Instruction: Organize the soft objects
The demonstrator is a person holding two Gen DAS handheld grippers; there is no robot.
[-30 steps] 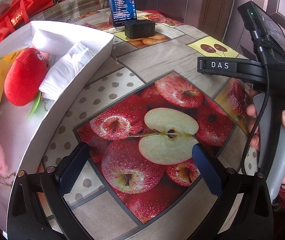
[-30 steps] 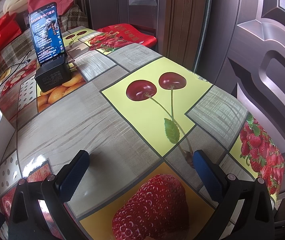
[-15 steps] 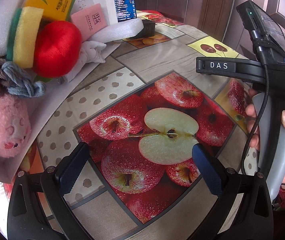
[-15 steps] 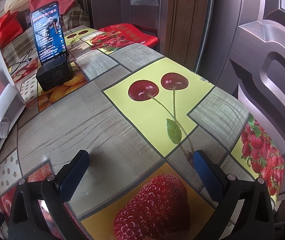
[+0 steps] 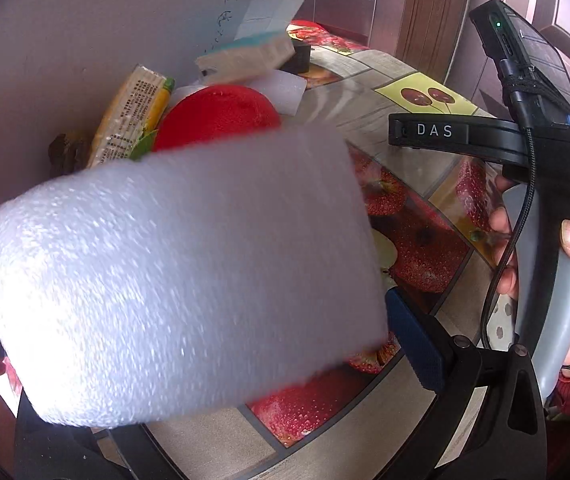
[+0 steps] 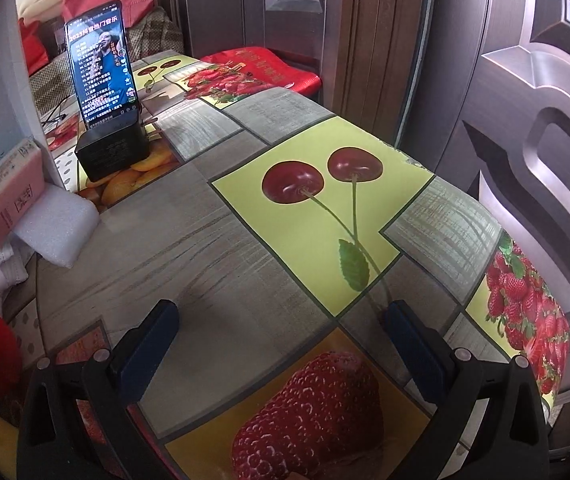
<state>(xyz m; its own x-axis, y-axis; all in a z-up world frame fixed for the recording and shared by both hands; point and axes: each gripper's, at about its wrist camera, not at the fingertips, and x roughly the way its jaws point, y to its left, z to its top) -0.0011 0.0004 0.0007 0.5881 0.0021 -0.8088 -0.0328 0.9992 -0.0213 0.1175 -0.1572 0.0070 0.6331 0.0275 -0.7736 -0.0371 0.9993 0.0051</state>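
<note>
Foam block (image 5: 181, 272), blurred and near your left tool (image 5: 413, 344), looks light and squashy; grip its short sides gently. Left tool's state you cannot tell; your right tool (image 6: 281, 344) gapes, holding nothing.

White foam block (image 5: 181, 276), red plush (image 5: 217, 118), fruit-print tablecloth (image 6: 245, 216), blue-padded tool (image 6: 281, 340).

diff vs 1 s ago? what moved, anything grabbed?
The white box went from flat to tipped up, spilling its contents: a white foam block now fills the left view, with the red plush and sponge tumbling out. Nothing grabbed. The right gripper stayed open over the tablecloth; the phone is unmoved.
</note>
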